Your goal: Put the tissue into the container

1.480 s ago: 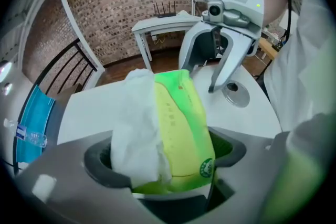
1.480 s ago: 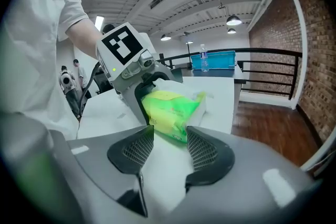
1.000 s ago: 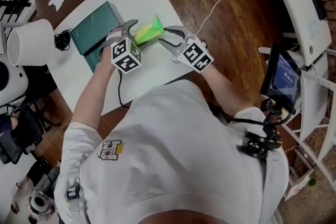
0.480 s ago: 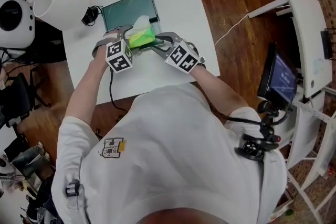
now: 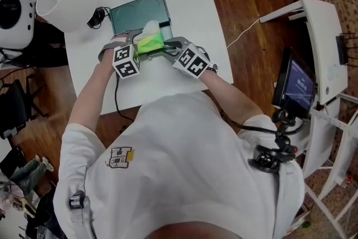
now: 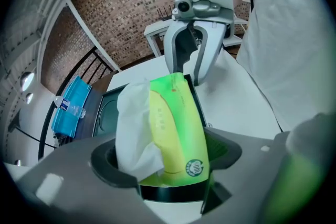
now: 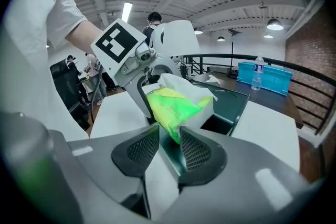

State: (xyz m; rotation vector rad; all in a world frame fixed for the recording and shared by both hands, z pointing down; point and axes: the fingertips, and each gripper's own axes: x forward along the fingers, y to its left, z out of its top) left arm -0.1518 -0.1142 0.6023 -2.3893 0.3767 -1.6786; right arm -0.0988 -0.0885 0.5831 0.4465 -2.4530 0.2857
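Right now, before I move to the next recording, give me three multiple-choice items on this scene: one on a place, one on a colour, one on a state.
1. Where does the dark green container stand?
A. on the white table
B. on the wooden floor
C. on the side desk by the screen

2. What colour is the tissue pack?
A. red
B. blue
C. bright green

3. How is the left gripper?
A. open, with nothing near it
B. shut on the tissue pack
C. lying loose on the table

Answers:
1. A: the head view shows the dark green container resting on the white table.
2. C: the tissue pack is bright green, with a white tissue sticking out of it.
3. B: the left gripper view shows the tissue pack held between its jaws.
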